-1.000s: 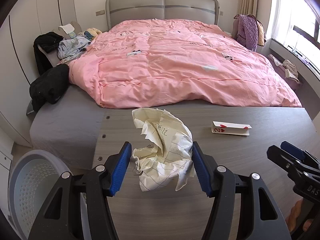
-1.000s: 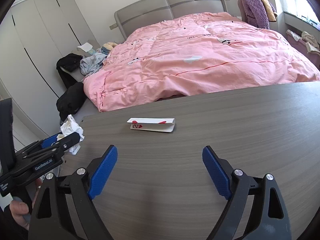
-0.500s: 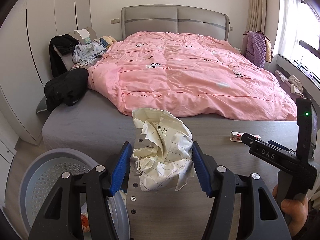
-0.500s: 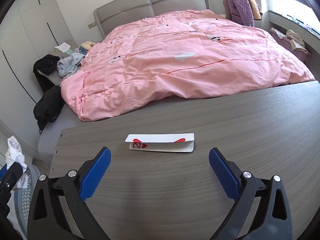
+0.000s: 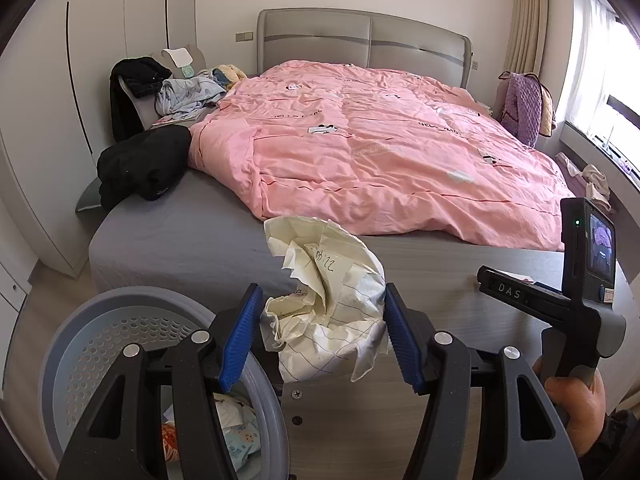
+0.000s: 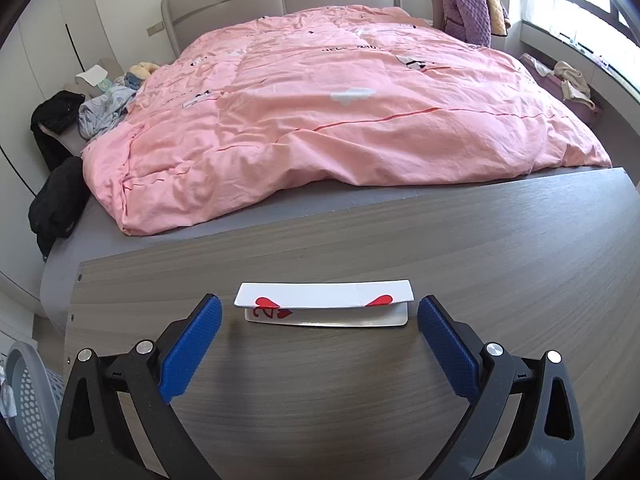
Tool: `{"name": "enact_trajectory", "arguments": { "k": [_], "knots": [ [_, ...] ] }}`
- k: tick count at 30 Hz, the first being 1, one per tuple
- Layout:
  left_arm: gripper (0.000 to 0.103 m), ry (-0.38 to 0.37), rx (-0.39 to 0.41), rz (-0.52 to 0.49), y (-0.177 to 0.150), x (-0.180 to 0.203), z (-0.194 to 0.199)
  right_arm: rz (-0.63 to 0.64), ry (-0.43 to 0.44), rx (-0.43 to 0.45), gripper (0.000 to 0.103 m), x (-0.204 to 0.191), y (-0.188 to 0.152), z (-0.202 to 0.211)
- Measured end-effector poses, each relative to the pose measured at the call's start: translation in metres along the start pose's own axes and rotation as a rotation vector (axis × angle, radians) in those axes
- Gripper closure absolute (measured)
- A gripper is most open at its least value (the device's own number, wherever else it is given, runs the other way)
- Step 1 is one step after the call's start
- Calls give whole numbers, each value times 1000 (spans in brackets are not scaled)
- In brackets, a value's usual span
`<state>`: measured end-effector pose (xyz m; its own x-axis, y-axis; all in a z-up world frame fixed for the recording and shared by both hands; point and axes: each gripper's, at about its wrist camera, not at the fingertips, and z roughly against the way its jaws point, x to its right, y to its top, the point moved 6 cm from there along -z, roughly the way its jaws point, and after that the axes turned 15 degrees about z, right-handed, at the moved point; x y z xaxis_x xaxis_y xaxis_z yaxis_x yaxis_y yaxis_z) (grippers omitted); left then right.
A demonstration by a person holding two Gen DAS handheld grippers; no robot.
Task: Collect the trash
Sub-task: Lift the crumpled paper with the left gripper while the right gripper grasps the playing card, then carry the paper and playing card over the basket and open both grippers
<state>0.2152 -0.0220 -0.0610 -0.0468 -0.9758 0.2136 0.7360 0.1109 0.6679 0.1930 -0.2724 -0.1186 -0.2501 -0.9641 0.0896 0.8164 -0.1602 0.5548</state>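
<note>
My left gripper (image 5: pixel 320 332) is shut on a crumpled ball of lined paper (image 5: pixel 324 296) and holds it in the air at the table's left end, just right of the grey perforated trash basket (image 5: pixel 76 344), which has some rubbish inside. My right gripper (image 6: pixel 320 340) is open over the grey wood table (image 6: pixel 480 240). A folded playing card, a two of hearts (image 6: pixel 324 306), lies on the table just beyond its fingertips, between the two pads. The right gripper's body and the hand holding it show in the left wrist view (image 5: pixel 560 312).
A bed with a pink quilt (image 5: pixel 380 144) stands right behind the table. Dark and light clothes (image 5: pixel 144 160) lie on its left side. The basket's edge also shows in the right wrist view (image 6: pixel 24 400). A purple bag (image 6: pixel 468 12) and a window ledge are at the right.
My left gripper has carried the paper ball left, off the table toward the basket. My right gripper has moved forward to the folded card, which now lies between its open pads.
</note>
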Motion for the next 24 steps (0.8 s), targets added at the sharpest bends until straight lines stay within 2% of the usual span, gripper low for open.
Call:
{"name": "enact_trajectory", "arguments": {
  "k": [4, 6, 7, 16, 24],
  "knots": [
    [44, 2, -1, 3, 0, -1, 1, 33, -19, 5, 8, -4, 1, -2],
    [44, 4, 0, 5, -1, -3, 3, 50, -27, 18, 18, -5, 1, 0],
    [44, 6, 1, 7, -1, -3, 4, 56, -15, 22, 19, -7, 1, 0],
    [44, 36, 7, 20, -5, -15, 16, 76, 44, 61, 19, -14, -3, 17],
    [44, 83, 26, 57, -13, -43, 37, 182, 102, 117, 19, -41, -16, 65]
  ]
}}
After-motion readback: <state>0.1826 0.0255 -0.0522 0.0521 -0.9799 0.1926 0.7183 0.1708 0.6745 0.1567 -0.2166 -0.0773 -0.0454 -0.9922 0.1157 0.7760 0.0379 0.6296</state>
